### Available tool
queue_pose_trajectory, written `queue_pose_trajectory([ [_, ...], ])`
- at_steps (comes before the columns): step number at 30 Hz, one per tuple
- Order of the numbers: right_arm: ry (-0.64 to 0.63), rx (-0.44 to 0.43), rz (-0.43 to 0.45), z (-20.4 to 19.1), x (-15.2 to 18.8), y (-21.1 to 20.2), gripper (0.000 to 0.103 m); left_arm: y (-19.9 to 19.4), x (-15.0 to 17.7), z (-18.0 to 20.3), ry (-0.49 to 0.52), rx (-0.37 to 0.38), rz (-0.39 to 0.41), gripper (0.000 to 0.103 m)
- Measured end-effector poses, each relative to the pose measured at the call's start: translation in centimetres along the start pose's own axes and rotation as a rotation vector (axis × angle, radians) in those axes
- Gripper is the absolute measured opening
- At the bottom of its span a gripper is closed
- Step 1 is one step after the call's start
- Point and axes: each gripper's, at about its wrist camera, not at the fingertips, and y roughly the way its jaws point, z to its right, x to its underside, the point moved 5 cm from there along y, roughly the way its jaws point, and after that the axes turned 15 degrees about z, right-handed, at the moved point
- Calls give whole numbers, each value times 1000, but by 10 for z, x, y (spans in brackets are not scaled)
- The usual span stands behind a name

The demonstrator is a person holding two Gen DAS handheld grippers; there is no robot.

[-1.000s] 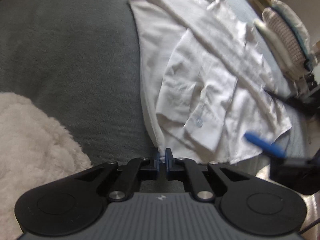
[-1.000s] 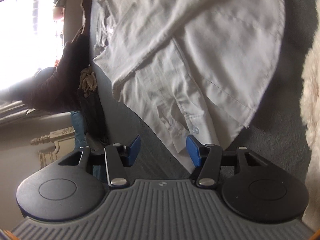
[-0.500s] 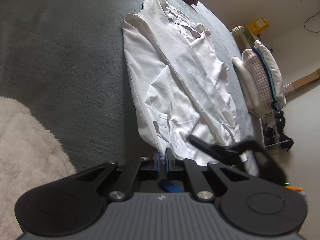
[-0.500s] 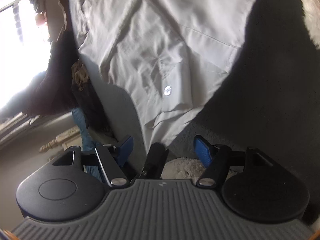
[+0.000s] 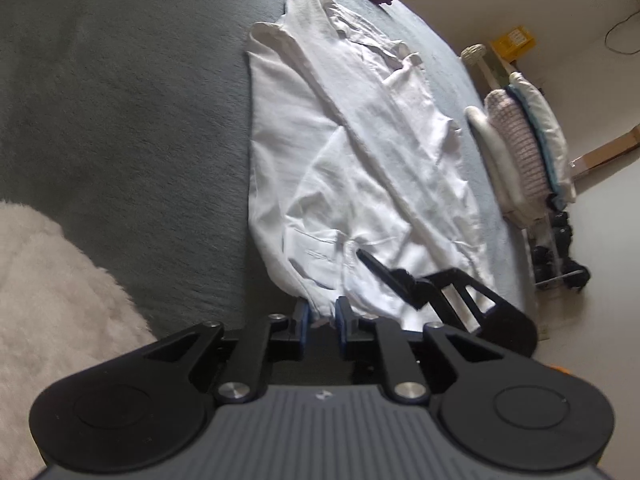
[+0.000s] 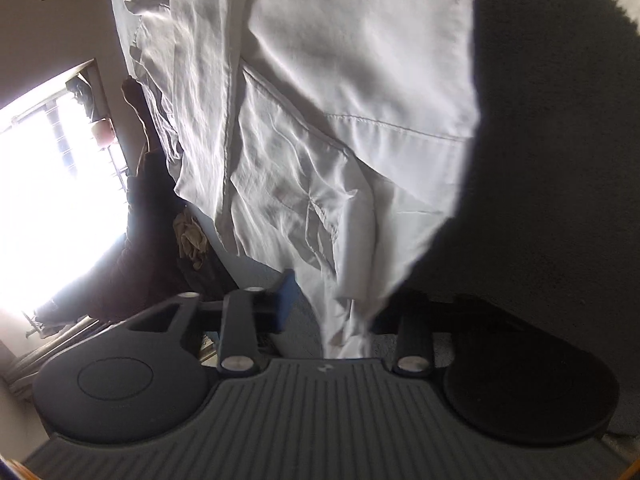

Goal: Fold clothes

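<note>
Both claws shifted: left claw (image 5: 321, 317) has eased open around the shirt (image 5: 360, 152) hem; right claw (image 6: 332, 300) has been closing over it nearby, taking over the fold.

This is a home, most likely a bedroom. A grey carpet (image 5: 120, 120) fills the left wrist view, with a fluffy white rug (image 5: 48, 280) at lower left. Stacked pillows (image 5: 528, 148) lean by the cream wall at right, and a bright barred window (image 6: 52, 184) glows at the right wrist view's left.
</note>
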Motion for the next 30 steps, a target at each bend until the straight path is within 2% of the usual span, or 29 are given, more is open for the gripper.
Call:
queue_pose_trajectory([
  [2, 4, 5, -9, 4, 0, 4, 15, 2, -1, -7, -24, 4, -7, 20],
  [4, -1, 10, -10, 6, -2, 5, 9, 5, -2, -13, -47, 8, -14, 23],
  [5, -3, 12, -11, 7, -3, 5, 7, 6, -3, -17, -63, 11, -17, 31],
  [7, -3, 13, -9, 7, -5, 5, 5, 9, -5, -25, -130, 18, -22, 45],
  [9, 7, 10, -12, 8, -7, 5, 4, 10, -8, -36, -201, 15, -16, 48],
  [11, 16, 11, -15, 8, -8, 6, 4, 13, -10, -46, -269, -1, -12, 57],
  [13, 22, 8, -21, 6, -8, 7, 4, 17, -11, -55, -333, -22, -12, 58],
  [16, 39, 9, -30, 9, -10, 5, 4, 29, -12, -56, -372, -13, -29, 68],
  [19, 55, 14, -35, 12, -15, 1, 4, 44, -10, -56, -392, -9, -69, 69],
  [23, 68, 15, -44, 12, -17, 0, 4, 60, -6, -60, -495, 37, -125, 68],
  [28, 82, 18, -60, 10, -19, 0, 4, 73, -6, -64, -649, 91, -138, 68],
  [30, 92, 24, -65, 9, -20, 0, 3, 81, -8, -63, -672, 109, -144, 68],
])
